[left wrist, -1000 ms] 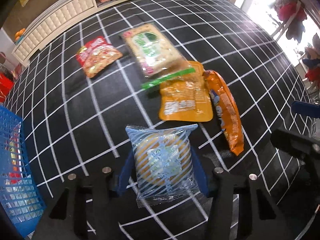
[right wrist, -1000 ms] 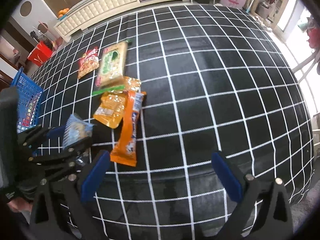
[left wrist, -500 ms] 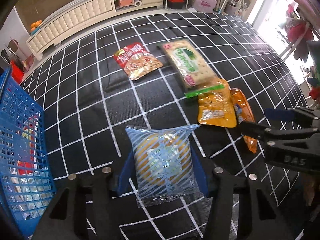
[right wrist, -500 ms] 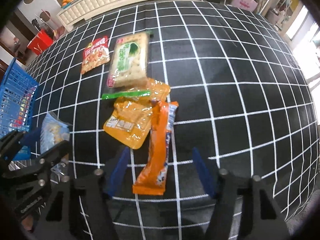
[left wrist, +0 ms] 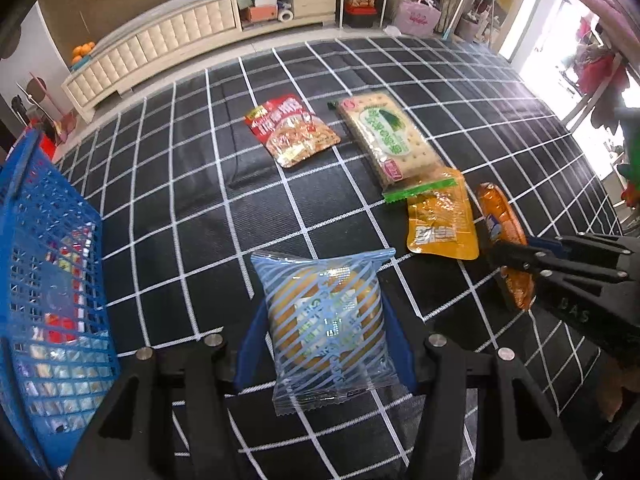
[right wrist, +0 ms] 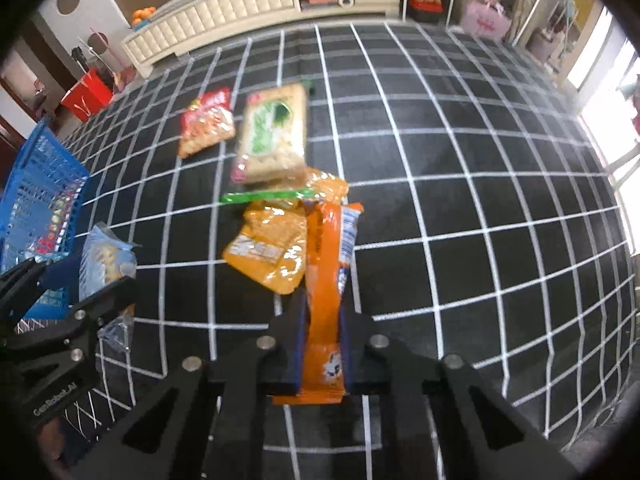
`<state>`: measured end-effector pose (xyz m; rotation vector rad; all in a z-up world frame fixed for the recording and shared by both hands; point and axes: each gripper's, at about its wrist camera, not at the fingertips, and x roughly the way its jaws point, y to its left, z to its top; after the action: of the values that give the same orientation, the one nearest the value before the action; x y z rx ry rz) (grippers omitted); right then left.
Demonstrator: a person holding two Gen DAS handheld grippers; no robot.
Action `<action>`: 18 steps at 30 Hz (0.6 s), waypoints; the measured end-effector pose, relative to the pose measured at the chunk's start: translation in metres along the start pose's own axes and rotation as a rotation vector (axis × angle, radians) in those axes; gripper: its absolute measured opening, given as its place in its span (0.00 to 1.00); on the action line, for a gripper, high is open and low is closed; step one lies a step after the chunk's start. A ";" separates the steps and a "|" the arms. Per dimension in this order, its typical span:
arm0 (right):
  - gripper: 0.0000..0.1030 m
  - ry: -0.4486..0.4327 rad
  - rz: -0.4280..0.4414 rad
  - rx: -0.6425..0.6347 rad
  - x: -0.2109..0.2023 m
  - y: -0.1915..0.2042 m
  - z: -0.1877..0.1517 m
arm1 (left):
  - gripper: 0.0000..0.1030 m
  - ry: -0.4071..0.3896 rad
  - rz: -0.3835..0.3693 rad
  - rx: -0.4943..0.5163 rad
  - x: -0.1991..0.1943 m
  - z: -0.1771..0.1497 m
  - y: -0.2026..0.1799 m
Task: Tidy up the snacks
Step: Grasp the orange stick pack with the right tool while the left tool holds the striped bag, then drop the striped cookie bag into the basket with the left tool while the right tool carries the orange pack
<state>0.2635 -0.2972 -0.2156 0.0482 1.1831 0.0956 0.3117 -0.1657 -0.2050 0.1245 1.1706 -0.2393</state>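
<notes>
Right gripper (right wrist: 322, 344) pinching near end of long orange snack packet (right wrist: 325, 276): light, soft, crinkly, slippery, may sag. Left gripper (left wrist: 324, 344) squeezing blue-striped bun pack (left wrist: 326, 320) by sides: squashy, so gentle.

I can read little lettering from here. In the right wrist view, the black body of the left gripper (right wrist: 60, 312) carries pale printed lettering near the lower left edge; it looks like "GenRobot_AI", though I cannot confirm every character. In the left wrist view, the black body of the right gripper (left wrist: 516, 258) bears embossed letters that look like "DAS". The yellow-orange pouch (left wrist: 440, 220) shows large white characters, and the red snack bag (left wrist: 294, 132) shows yellow and white characters; I cannot make out either.
</notes>
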 end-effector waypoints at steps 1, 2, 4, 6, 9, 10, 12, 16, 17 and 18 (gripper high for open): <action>0.17 -0.004 0.007 -0.004 -0.006 0.002 -0.001 | 0.51 -0.007 -0.001 -0.003 -0.003 0.000 -0.003; 0.17 -0.010 0.013 -0.015 -0.014 0.008 -0.004 | 0.51 -0.011 -0.002 -0.004 -0.007 -0.001 -0.003; 0.17 -0.033 0.015 -0.039 -0.030 0.020 -0.007 | 0.51 -0.025 -0.007 0.001 -0.019 -0.005 -0.003; 0.17 -0.068 0.017 -0.065 -0.051 0.035 -0.009 | 0.51 -0.045 -0.010 0.001 -0.032 -0.008 -0.002; 0.17 -0.111 0.030 -0.089 -0.075 0.052 -0.007 | 0.51 -0.091 -0.017 -0.010 -0.061 -0.012 0.003; 0.17 -0.130 0.039 -0.102 -0.087 0.061 -0.007 | 0.51 -0.114 -0.012 -0.013 -0.073 -0.014 0.006; 0.17 -0.149 0.053 -0.118 -0.097 0.077 -0.004 | 0.51 -0.159 -0.001 -0.015 -0.098 -0.020 0.014; 0.17 -0.184 0.106 -0.162 -0.116 0.114 -0.002 | 0.51 -0.214 0.020 -0.020 -0.138 -0.032 0.032; 0.17 -0.188 0.117 -0.170 -0.119 0.121 -0.002 | 0.51 -0.223 0.026 -0.028 -0.146 -0.035 0.038; 0.17 -0.192 0.128 -0.182 -0.122 0.131 -0.001 | 0.51 -0.228 0.030 -0.044 -0.154 -0.039 0.047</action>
<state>0.2099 -0.1792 -0.0920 -0.0268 0.9749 0.3041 0.2319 -0.0934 -0.0789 0.0737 0.9461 -0.1957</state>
